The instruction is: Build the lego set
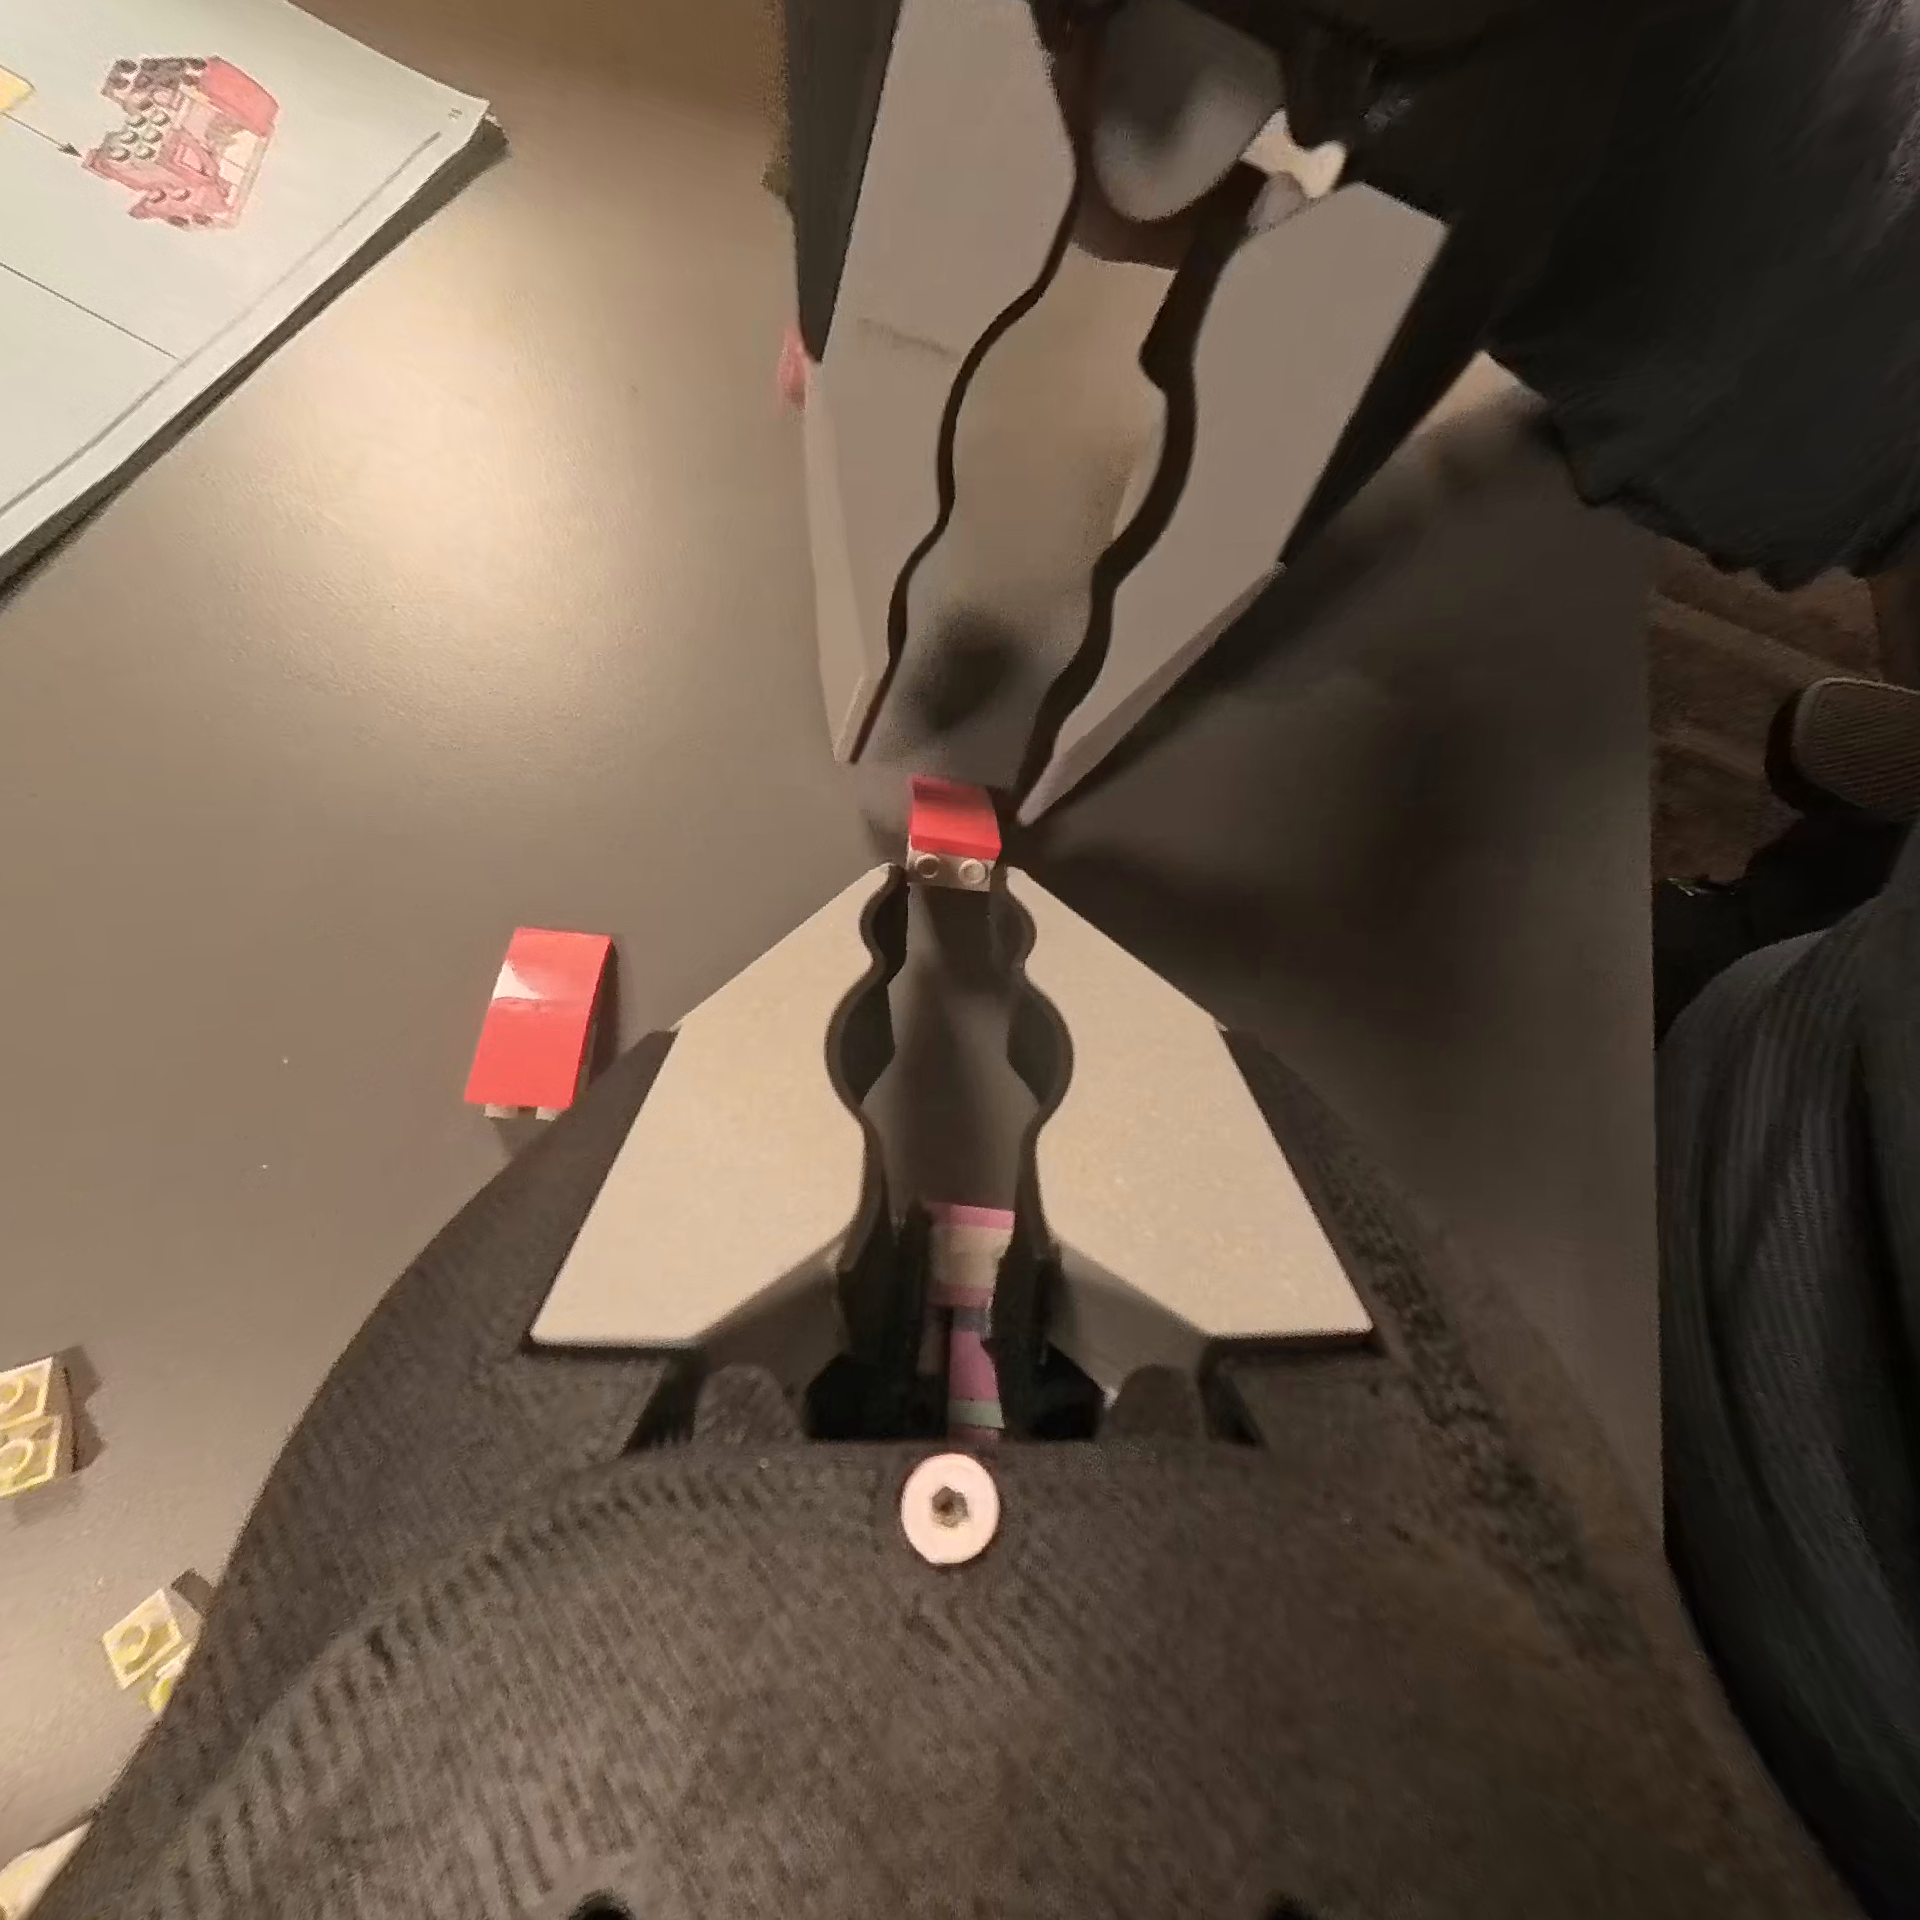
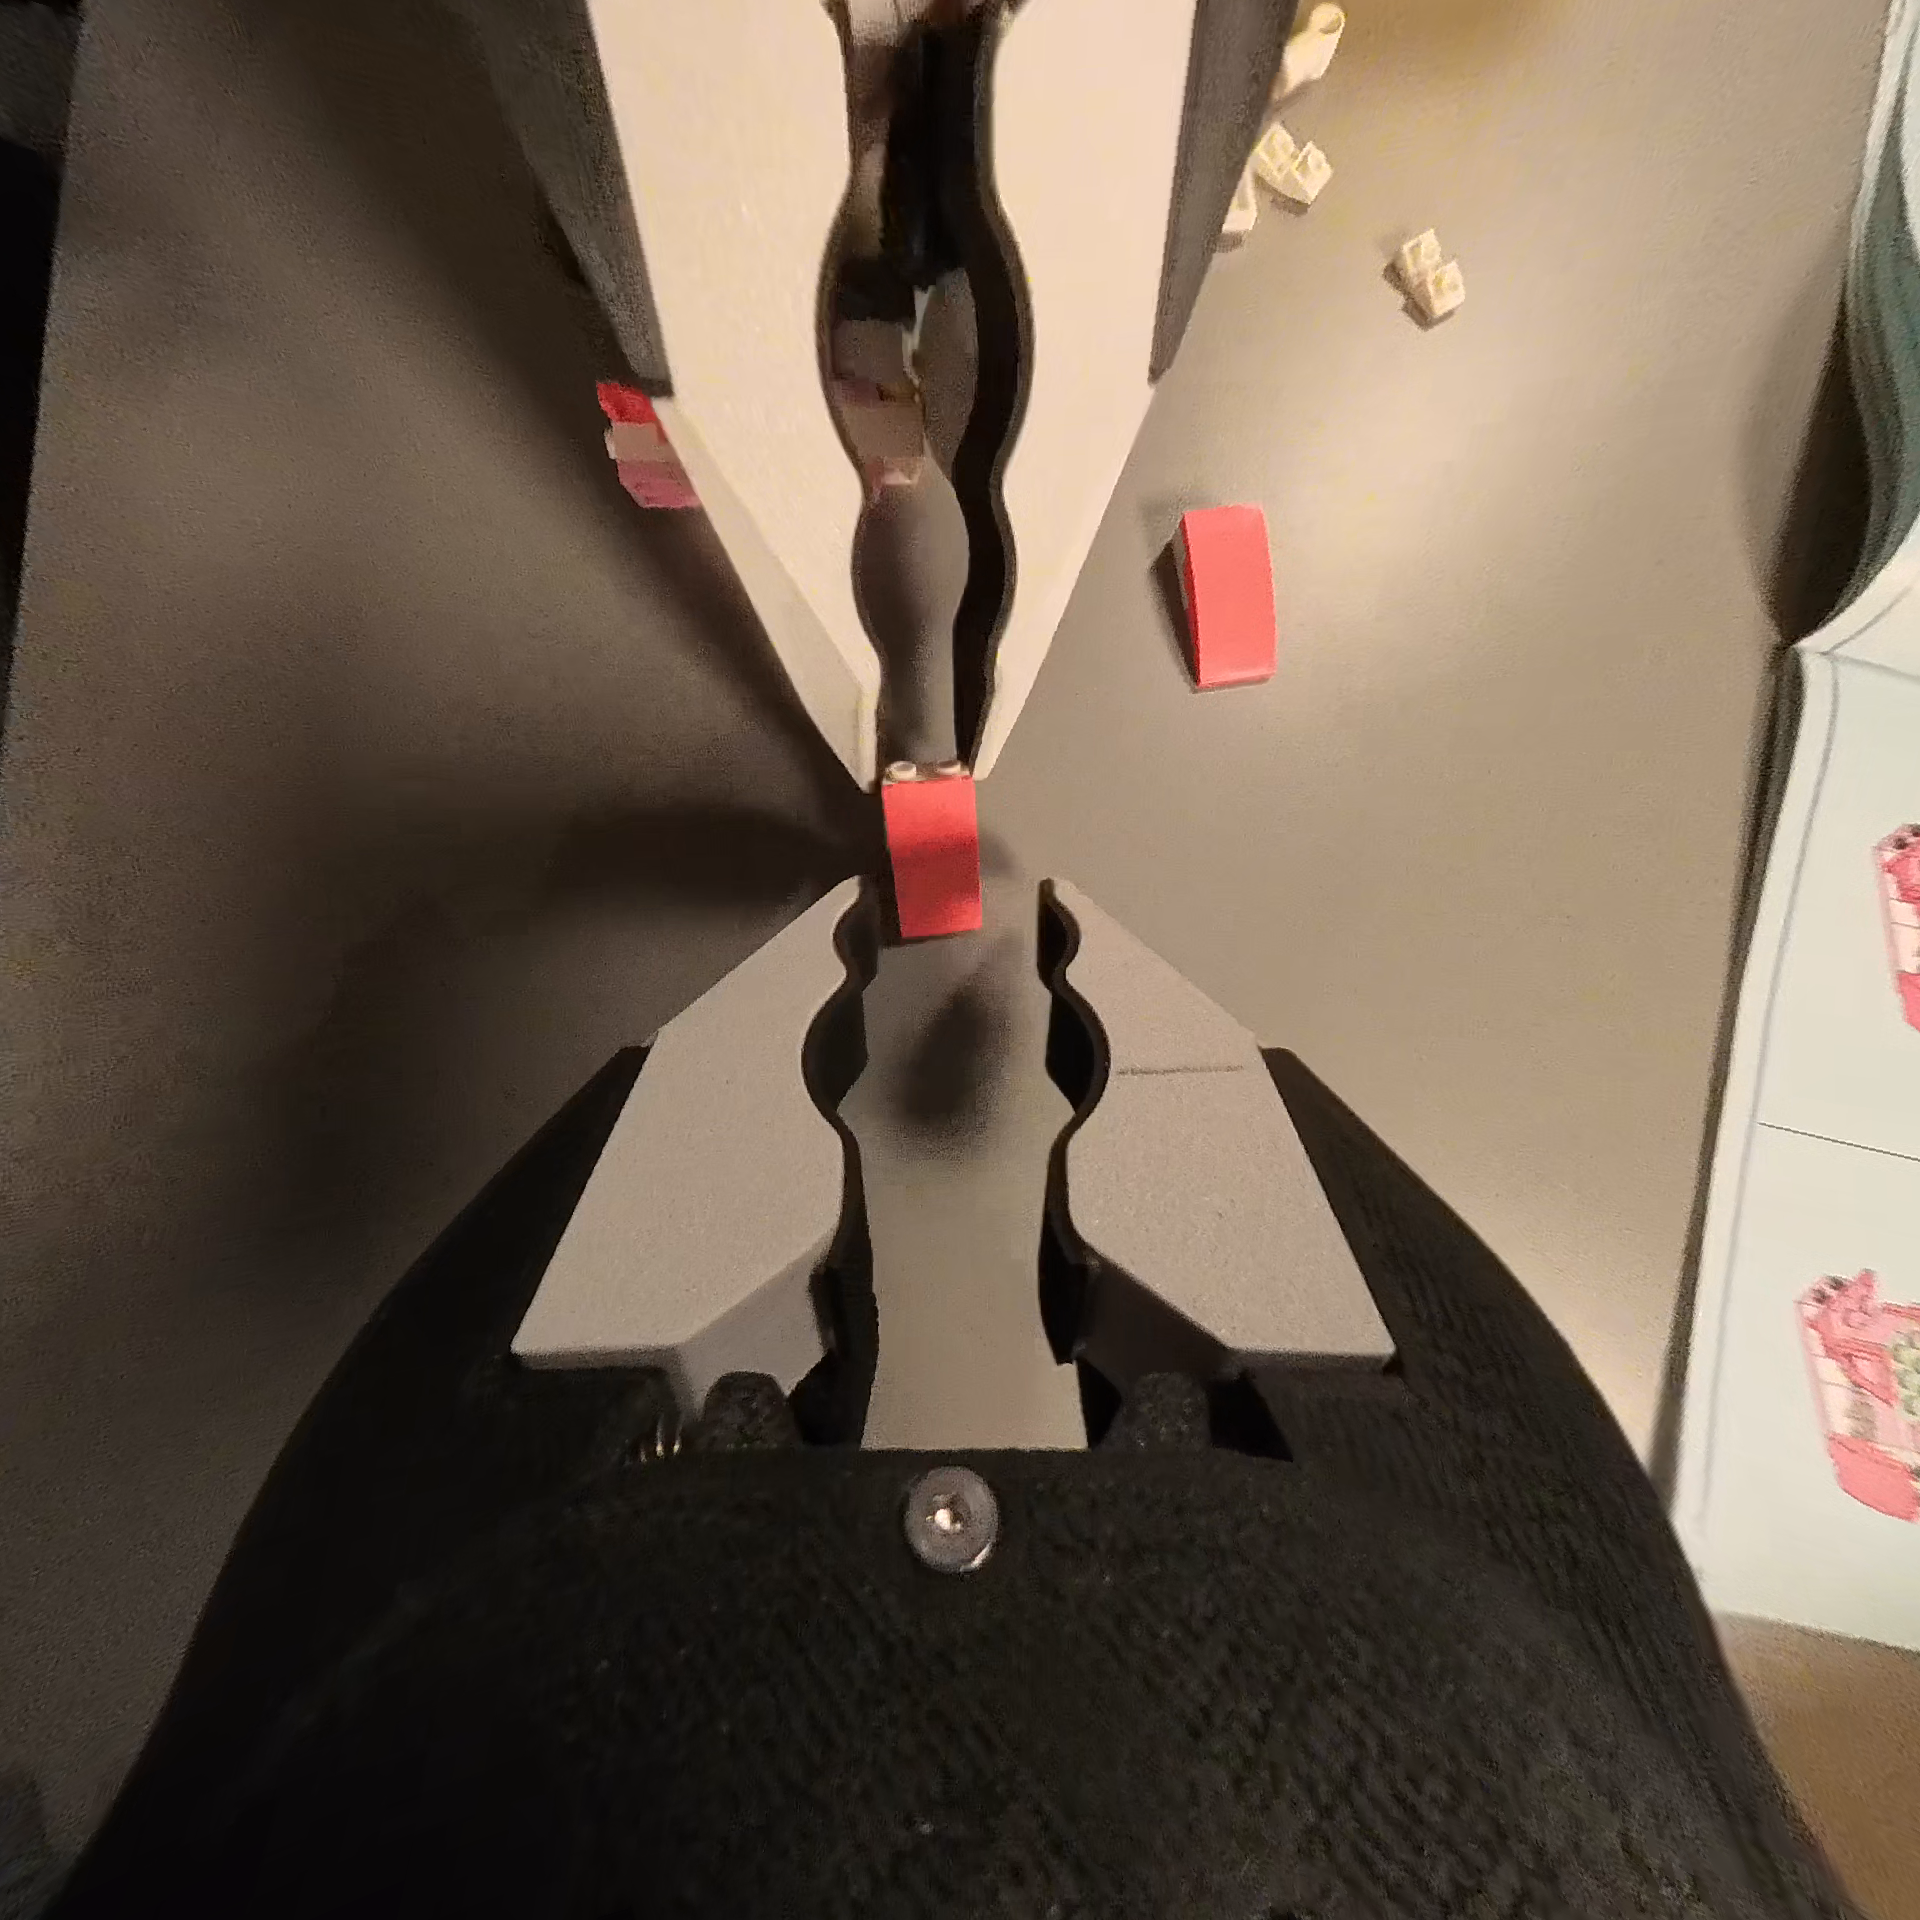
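Note:
My left gripper (image 1: pixel 951 881) is shut on a small piece: a red curved brick (image 1: pixel 951 826) on a grey studded plate (image 1: pixel 948 869). Its pads pinch the grey end just above the brown table (image 1: pixel 416 675). In the right wrist view the same red brick (image 2: pixel 932 873) hangs from the left gripper (image 2: pixel 925 774), which reaches in from the top. My right gripper (image 2: pixel 951 894) is open around the brick's free end. The brick lies close to its left finger (image 2: pixel 842 914), with a clear gap to the right finger. The right gripper also shows in the left wrist view (image 1: pixel 940 774).
A second, larger red curved brick (image 1: pixel 540 1023) (image 2: pixel 1231 597) lies on the table. An open instruction booklet (image 1: pixel 156 260) (image 2: pixel 1818 1039) lies at one side. Cream bricks (image 1: pixel 31 1413) (image 2: pixel 1429 270) and a small red-and-pink assembly (image 2: pixel 639 447) lie about. A person's dark clothing (image 1: pixel 1766 1143) borders the table. The tips of both grippers are at nearly the same place.

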`<state>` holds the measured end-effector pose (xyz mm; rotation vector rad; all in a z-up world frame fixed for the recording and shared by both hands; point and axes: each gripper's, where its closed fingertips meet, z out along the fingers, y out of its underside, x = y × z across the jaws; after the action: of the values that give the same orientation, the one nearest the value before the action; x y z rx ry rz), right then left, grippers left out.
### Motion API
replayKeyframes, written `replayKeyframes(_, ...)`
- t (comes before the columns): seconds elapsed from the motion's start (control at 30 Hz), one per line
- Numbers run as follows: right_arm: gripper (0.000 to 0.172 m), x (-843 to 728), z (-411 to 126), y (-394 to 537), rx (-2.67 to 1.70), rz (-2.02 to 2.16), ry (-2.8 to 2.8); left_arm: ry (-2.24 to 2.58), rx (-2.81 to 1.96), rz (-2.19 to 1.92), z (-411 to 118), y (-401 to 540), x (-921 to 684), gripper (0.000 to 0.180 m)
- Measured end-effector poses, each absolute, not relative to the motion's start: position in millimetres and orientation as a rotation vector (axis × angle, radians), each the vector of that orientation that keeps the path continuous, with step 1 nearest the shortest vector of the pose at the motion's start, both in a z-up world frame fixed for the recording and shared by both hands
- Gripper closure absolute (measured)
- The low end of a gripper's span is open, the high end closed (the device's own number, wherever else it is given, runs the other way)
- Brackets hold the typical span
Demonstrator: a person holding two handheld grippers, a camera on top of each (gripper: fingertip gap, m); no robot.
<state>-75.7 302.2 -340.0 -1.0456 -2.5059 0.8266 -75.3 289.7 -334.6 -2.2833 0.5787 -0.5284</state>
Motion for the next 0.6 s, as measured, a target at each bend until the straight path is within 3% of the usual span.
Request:
replayKeyframes(0.2, 0.130, -81, -329, 293, -1.011, 0.783, -2.202, 0.534, -2.282, -0.556, -335, 291, -76, 0.166)
replayKeyframes(0.6, 0.140, -83, -336, 293, -1.168, 0.677, -1.922, 0.481, -2.269, -0.595, -334, 293, -77, 0.166)
